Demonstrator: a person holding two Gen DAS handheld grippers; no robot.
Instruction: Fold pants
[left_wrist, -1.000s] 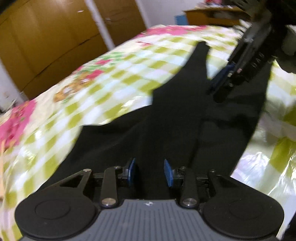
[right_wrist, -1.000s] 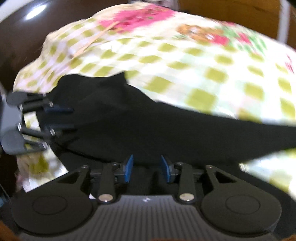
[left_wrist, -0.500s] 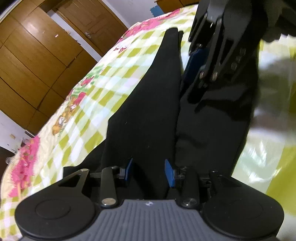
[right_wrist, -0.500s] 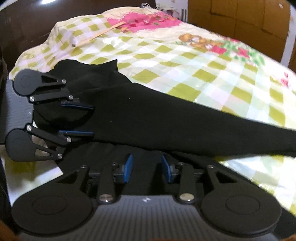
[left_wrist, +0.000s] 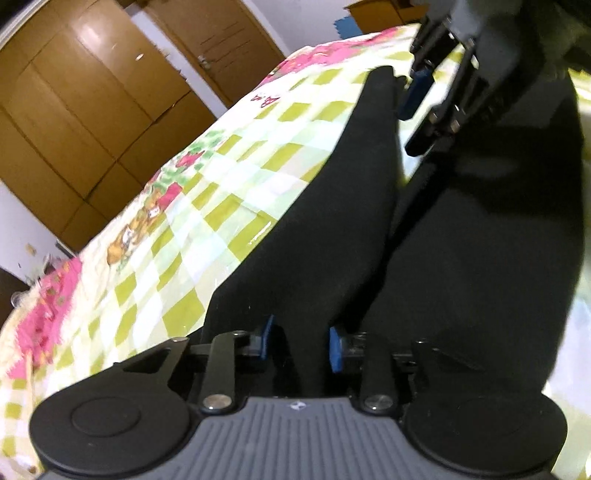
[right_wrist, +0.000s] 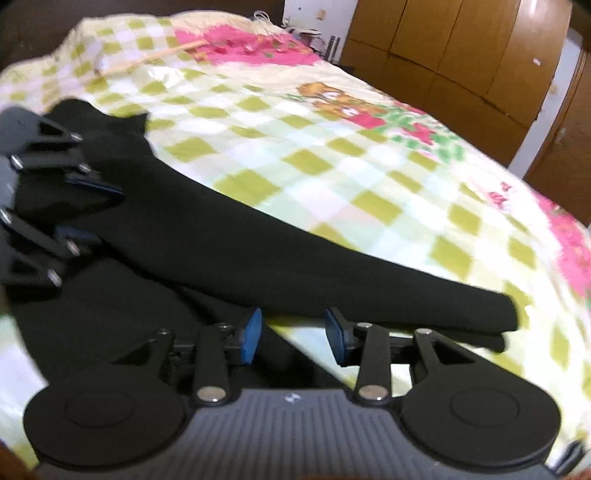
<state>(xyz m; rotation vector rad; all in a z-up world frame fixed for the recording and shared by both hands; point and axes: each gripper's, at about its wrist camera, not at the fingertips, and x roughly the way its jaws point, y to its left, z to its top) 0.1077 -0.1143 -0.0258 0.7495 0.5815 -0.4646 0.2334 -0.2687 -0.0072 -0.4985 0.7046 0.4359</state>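
Black pants (left_wrist: 332, 229) lie on a bed with a green-checked floral sheet (left_wrist: 207, 192). One leg (right_wrist: 295, 254) is laid lengthwise over the other. My left gripper (left_wrist: 300, 345) sits at the waist end, jaws apart, with black cloth between the blue pads. My right gripper (right_wrist: 291, 334) is open near the leg ends, pads just above the cloth edge. The right gripper also shows in the left wrist view (left_wrist: 424, 107), and the left gripper shows in the right wrist view (right_wrist: 85, 210).
Wooden wardrobe doors (left_wrist: 92, 96) stand beyond the bed's far side. A wooden stick (right_wrist: 147, 59) lies on the sheet near the pink flower print. The bed edge runs close on the near side of the pants (right_wrist: 369, 354).
The right gripper has moved along the pants toward the leg ends and opened wider. The upper leg now lies flatter over the lower one. The left gripper stayed at the waist.
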